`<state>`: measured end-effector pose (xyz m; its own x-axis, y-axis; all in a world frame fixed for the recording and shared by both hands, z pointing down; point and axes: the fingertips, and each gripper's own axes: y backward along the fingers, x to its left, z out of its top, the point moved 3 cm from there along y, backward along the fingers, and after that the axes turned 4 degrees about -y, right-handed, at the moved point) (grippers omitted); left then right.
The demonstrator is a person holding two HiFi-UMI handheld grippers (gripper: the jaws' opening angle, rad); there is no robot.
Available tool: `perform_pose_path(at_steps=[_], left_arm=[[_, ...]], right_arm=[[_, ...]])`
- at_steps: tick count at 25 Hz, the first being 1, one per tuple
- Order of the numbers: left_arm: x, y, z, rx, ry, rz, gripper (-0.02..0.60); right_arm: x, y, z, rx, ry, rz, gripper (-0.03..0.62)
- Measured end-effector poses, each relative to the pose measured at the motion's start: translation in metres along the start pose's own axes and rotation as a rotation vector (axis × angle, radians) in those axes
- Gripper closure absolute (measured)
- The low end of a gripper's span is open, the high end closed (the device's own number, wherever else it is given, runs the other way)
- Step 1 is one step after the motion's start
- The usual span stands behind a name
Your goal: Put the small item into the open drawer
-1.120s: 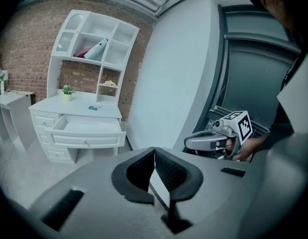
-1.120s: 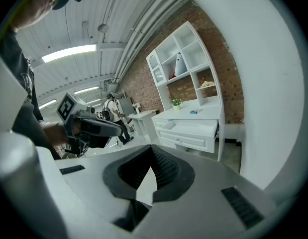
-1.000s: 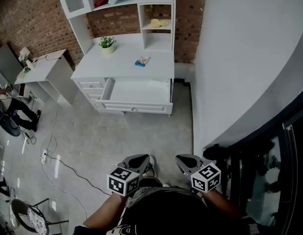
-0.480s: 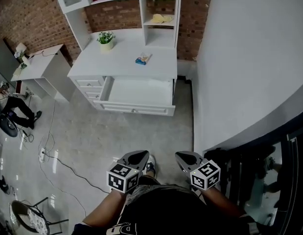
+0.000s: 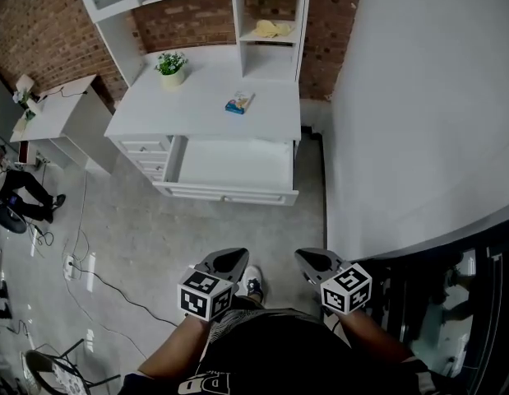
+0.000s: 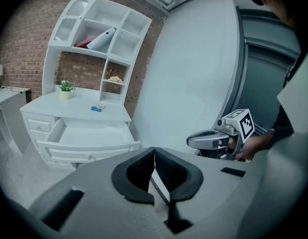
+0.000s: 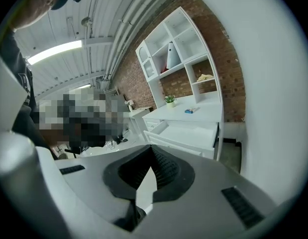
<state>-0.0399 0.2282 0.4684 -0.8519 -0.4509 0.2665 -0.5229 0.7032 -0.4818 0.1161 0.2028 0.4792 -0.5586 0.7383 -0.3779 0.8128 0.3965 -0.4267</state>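
The small blue item [image 5: 238,103] lies on top of the white desk [image 5: 196,113], behind the open drawer [image 5: 232,164], whose inside looks bare. Both grippers are held low, close to the person's body and far from the desk. My left gripper [image 5: 229,259] is shut with nothing between its pads. My right gripper [image 5: 311,260] is shut and holds nothing too. The left gripper view has its shut tips [image 6: 154,151] below the item [image 6: 98,108] and the drawer [image 6: 89,132]. In the right gripper view the item [image 7: 191,110] and drawer [image 7: 187,132] sit past the tips [image 7: 151,151].
A potted plant [image 5: 171,66] stands on the desk's back left. A shelf unit [image 5: 270,15] rises behind it against a brick wall. A curved white wall [image 5: 418,97] fills the right. A small side table [image 5: 61,113], cables [image 5: 81,253] and a chair [image 5: 48,373] are at the left.
The head view has come nearer to the desk, which now sits lower and larger in the frame. Both grippers stay shut and level in front of the body.
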Motion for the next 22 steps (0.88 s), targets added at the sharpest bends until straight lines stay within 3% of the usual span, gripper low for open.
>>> perform_pose_path(at_steps=[11, 22], left_arm=[[0.083, -0.034, 0.055, -0.017, -0.022, -0.032, 0.563], [0.164, -0.056, 0.082, -0.021, -0.023, -0.056, 0.563]], right_arm=[[-0.033, -0.069, 0.060, 0.021, 0.012, -0.044, 0.589], [-0.056, -0.139, 0.105, 0.026, 0.011, -0.077, 0.589]])
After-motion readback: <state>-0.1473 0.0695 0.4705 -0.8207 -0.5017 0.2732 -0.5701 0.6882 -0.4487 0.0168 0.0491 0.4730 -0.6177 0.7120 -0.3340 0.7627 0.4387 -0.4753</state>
